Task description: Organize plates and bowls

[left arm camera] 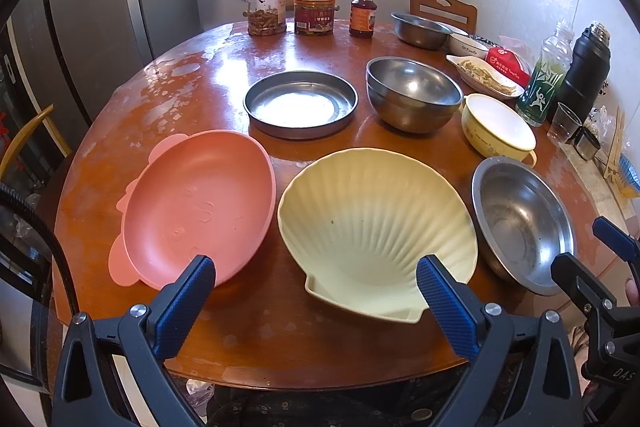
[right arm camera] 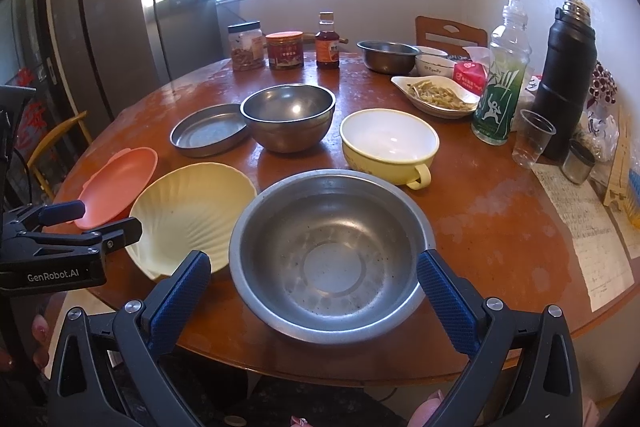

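Over the near edge of the round worktop [left arm camera: 280,339], both tools are hanging wide and empty. The left tool [left arm camera: 316,277] is facing the pink plate [left arm camera: 200,203] and the shell-shaped plate [left arm camera: 376,227]; the right tool [right arm camera: 314,273] is framing the wide steel bowl [right arm camera: 332,255]. That bowl is sitting close to the worktop's edge, so a clumsy nudge is risking a drop. Its thin, slick rim may be slipping from a pinch. The yellow handled bowl [right arm camera: 390,143] and deep steel bowl [right arm camera: 288,115] are waiting behind, beside the flat steel pan [right arm camera: 208,131].
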Motion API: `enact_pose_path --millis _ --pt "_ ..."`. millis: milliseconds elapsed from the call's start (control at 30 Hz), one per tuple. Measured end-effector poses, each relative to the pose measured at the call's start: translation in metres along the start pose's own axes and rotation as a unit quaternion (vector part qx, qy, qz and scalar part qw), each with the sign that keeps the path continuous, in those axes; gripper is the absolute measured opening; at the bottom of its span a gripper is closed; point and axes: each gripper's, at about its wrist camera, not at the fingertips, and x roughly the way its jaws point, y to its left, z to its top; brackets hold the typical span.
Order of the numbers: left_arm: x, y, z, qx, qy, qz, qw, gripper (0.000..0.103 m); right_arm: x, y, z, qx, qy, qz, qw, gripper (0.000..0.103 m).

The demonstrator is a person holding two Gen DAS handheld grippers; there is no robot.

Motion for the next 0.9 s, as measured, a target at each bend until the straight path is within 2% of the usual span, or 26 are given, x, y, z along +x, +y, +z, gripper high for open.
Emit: enact_pose_path --millis 400,667,767,900 --pt "0.000 0.008 0.001 -0.010 0.003 -0.002 0.9999 0.102 0.000 0.004 0.010 -0.015 -0.006 0.004 1.000 0.103" --pt "0.001 0.016 -0.002 -0.018 0.006 -0.001 0.9998 0.102 0.006 0.017 0.034 -0.044 -0.017 0.024 0.999 0.103" --pt "0.000 0.020 -0.004 -0.021 0.006 -0.001 0.9998 0.102 0.013 0.021 0.046 -0.049 -0.008 0.048 0.998 0.103" --pt "0.002 0.027 -0.006 -0.030 0.012 -0.004 0.9995 0.102 0.022 0.035 0.065 -0.088 -0.004 0.060 0.994 0.103"
